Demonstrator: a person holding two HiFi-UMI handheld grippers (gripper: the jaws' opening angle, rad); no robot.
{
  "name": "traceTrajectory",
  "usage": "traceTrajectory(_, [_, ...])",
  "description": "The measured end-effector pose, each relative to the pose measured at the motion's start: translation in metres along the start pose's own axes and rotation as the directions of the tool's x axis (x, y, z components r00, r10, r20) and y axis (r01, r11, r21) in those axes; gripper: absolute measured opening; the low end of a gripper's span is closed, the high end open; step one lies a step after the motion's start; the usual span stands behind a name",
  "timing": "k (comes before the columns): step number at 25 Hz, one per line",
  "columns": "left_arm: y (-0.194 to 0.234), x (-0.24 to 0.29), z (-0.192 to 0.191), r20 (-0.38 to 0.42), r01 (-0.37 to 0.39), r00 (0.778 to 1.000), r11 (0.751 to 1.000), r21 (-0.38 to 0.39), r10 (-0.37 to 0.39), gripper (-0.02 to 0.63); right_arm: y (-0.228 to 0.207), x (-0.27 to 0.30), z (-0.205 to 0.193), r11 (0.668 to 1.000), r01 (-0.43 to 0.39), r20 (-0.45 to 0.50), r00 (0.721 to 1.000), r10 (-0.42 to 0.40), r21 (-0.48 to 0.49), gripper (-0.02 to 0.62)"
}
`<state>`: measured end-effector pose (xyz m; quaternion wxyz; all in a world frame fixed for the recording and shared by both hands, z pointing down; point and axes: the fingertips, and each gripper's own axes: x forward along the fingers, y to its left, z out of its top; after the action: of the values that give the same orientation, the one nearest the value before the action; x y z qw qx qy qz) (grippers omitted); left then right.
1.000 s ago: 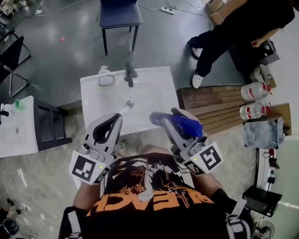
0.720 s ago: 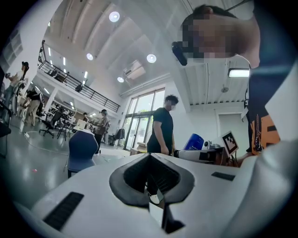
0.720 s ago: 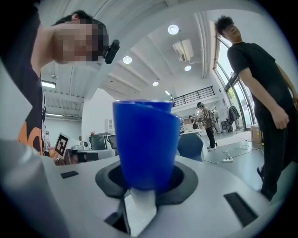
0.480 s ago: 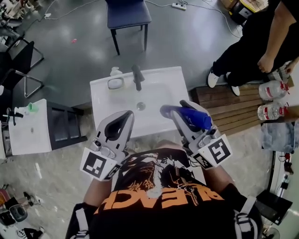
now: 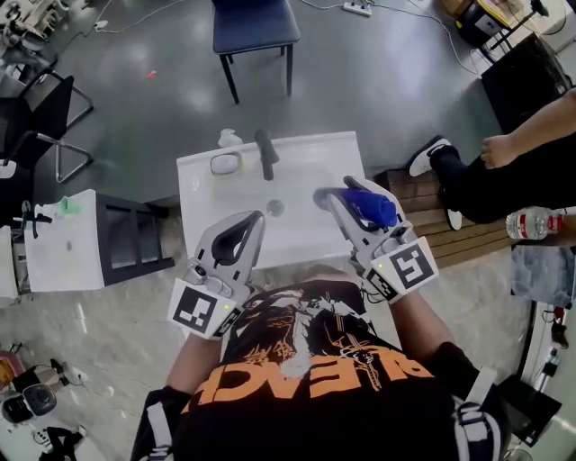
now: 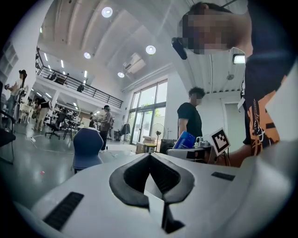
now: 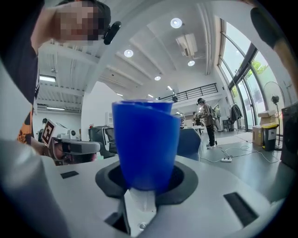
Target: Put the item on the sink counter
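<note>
A white sink counter with a dark faucet, a soap dish and a drain stands in front of me. My right gripper is shut on a blue cup and hovers over the counter's near right edge. In the right gripper view the blue cup stands upright between the jaws of the right gripper, which tilt up toward the ceiling. My left gripper hangs over the near left edge. The left gripper is shut and holds nothing.
A blue chair stands beyond the sink. A person is at the right by wooden slats and a water bottle. A second white counter and black chairs stand at the left.
Both grippers have edged forward over the sink's near edge, the cup still held. The person at the right has moved further right.
</note>
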<state>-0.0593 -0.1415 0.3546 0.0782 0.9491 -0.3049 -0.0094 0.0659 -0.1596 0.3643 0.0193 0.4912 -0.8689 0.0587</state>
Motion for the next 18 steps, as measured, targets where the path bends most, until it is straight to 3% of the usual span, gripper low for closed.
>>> traceTrajectory(13, [0.021, 0.035, -0.033, -0.041, -0.071, 0.997, 0.997, 0.023, 0.071, 0.015, -0.065, 0.057, -0.065, 0.996, 0.011, -0.163, 0.986, -0.025, -0.087, 0.144])
traceTrajectory(18, [0.026, 0.045, -0.04, -0.037, -0.085, 0.996, 0.996, 0.013, 0.085, 0.015, -0.08, 0.081, -0.09, 0.997, 0.0, -0.202, 0.979, -0.017, -0.08, 0.144])
